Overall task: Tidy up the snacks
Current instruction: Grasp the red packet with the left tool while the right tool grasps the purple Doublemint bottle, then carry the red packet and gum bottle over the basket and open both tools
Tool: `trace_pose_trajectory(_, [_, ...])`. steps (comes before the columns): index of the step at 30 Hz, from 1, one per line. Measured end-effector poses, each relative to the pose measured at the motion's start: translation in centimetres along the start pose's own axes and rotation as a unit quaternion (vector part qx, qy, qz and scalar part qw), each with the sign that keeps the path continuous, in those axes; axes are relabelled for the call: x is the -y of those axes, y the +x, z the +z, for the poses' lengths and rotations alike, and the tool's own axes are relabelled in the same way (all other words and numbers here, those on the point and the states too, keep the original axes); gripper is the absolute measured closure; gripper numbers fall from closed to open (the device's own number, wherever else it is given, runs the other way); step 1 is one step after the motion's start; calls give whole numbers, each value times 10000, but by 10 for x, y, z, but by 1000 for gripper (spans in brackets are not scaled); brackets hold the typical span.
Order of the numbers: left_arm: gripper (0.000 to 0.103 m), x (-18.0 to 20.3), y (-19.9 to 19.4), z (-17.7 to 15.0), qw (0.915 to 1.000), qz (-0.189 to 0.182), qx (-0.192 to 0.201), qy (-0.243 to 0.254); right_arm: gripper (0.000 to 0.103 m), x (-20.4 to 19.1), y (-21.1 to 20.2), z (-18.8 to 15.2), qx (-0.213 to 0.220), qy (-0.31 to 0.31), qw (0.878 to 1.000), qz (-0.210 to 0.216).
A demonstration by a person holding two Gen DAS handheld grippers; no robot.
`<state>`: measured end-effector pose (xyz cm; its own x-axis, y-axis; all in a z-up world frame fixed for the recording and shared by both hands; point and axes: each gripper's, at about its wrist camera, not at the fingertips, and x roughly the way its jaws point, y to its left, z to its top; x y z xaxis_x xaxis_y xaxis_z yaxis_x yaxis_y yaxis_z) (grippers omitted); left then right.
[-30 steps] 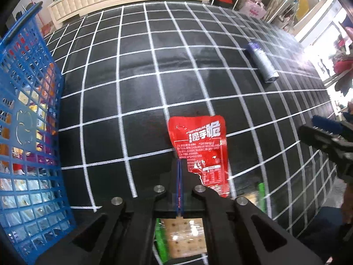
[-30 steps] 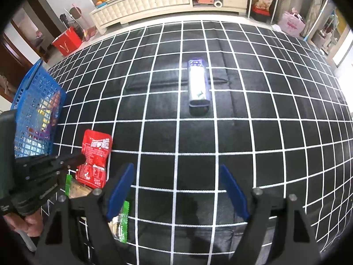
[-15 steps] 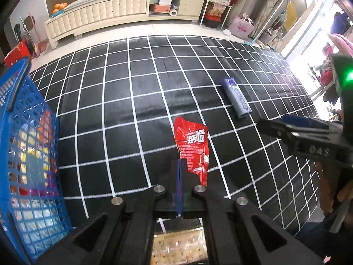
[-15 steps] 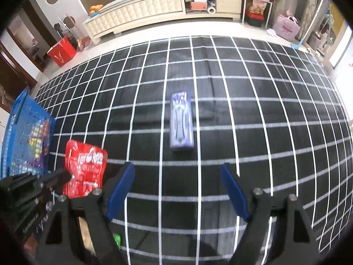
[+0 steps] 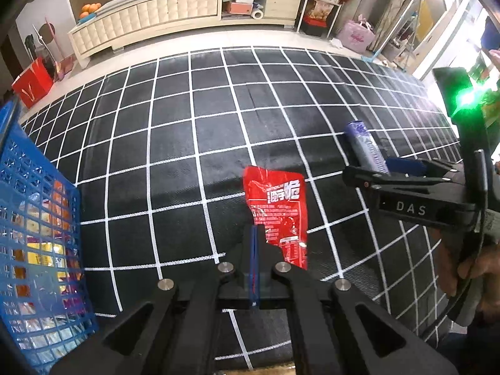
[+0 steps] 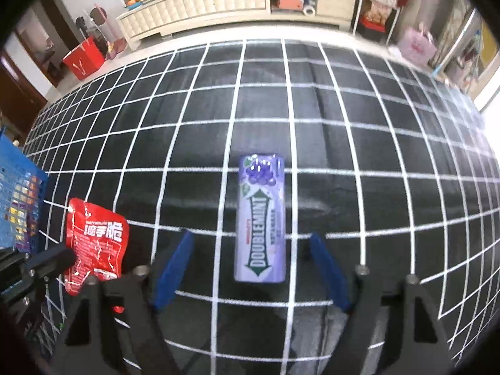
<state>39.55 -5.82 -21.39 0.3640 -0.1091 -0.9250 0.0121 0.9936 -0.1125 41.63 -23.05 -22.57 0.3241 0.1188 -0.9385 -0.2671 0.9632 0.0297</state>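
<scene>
Only from right wrist, gum pack [image 6: 261, 218] label readable, right tongs [image 6: 251, 268] astride it

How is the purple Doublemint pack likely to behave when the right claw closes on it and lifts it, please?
The Doublemint pack looks boxy with straight edges, so it is probably stiff and should hold its shape between the right claw, whose jaws have just been closing without touching it. It lies flat on the checked cloth, so rolling seems unlikely. Its glossy wrap may be slightly slippery.
</scene>
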Motion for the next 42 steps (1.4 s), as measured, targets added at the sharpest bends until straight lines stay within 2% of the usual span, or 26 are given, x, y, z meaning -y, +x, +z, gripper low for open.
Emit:
trace_pose_trajectory(2, [103, 0, 4, 1, 10000, -7, -30, -41, 54, -1, -2, -1, 39, -59, 10000, -14])
trace_pose_trajectory(3, [103, 0, 5, 1, 10000, -1, -45, -67, 68, 0, -3, -3, 55, -71, 9999, -49])
trace_pose_trajectory(7, [103, 3, -1, -1, 9999, -31, -29, -91, 68, -8, -16, -19, 104, -191, 9997, -61])
trace_pose_trajectory(11, [103, 8, -18, -6, 10000, -30, 71, -12, 68, -18, -49, -38, 274, -135, 9995, 120])
trace_pose_trajectory(14, [103, 12, -32, -13, 9998, 22, 163, 115, 68, -35, -72, -43, 495, -428, 9978, -64])
trace_pose_trajectory(16, [103, 16, -45, -18, 9994, 144, 240, 225, 68, -44, -93, -50, 614, -455, 9971, 8])
trace_pose_trajectory(19, [103, 17, -69, -24, 9989, 157, 359, 248, 68, -49, -117, -57, 688, -327, 9968, 239])
trace_pose_trajectory(26, [103, 7, -148, -48, 9953, 235, 904, 239, 68, -81, -167, -65, 968, -342, 9934, 503])
trace_pose_trajectory(33, [103, -27, -204, -69, 9918, 306, 1235, 89, 68, -128, -202, -66, 1272, -730, 9869, 665])
trace_pose_trajectory(42, [103, -80, -241, -88, 9888, 447, 1413, -189, 68, -182, -221, -63, 1418, -1088, 9795, 932])
